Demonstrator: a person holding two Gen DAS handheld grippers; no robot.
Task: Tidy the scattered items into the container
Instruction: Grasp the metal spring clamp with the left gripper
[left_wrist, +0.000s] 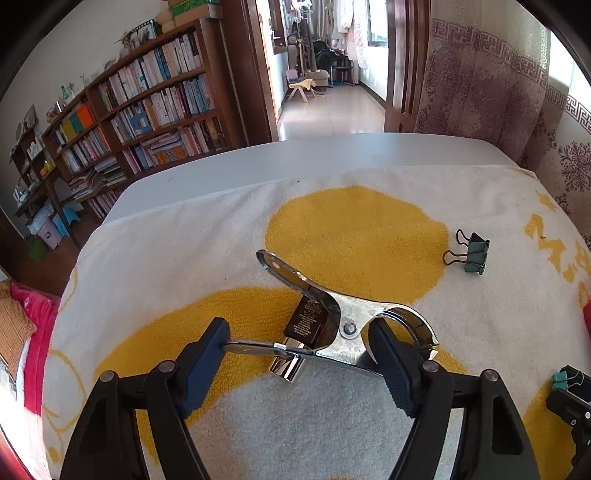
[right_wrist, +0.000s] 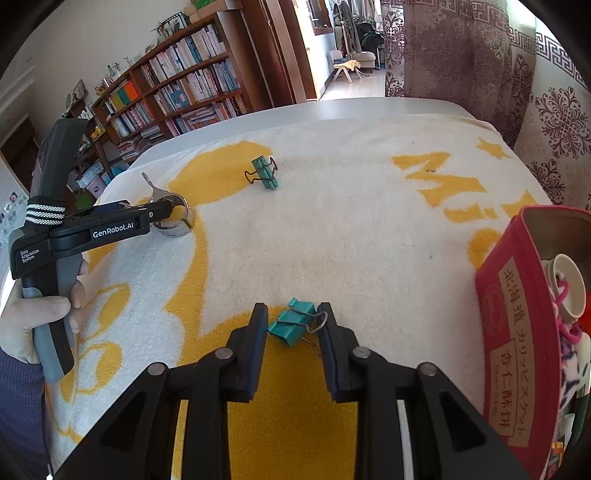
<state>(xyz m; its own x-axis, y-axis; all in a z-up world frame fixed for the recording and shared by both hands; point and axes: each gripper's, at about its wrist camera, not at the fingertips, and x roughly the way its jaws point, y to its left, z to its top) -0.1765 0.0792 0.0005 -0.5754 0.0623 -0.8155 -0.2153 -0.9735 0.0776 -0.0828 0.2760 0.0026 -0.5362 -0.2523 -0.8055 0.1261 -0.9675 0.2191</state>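
Black fingers of the right gripper (right_wrist: 293, 328) are pinching a teal binder clip (right_wrist: 295, 322) between narrow jaws, the clip lying crosswise just above the towel-covered surface (right_wrist: 351, 229). To its right, a red tin (right_wrist: 517, 332) is standing open, holding a white cup, pink cord and patterned bits (its far contents are hard to read). Across the towel, the left gripper (left_wrist: 299, 350) is closing on a steel spring clamp (left_wrist: 332, 314), pads at one handle and the curved jaw; its other handle is angling up and away. A second teal clip (left_wrist: 471, 254) is lying well apart.
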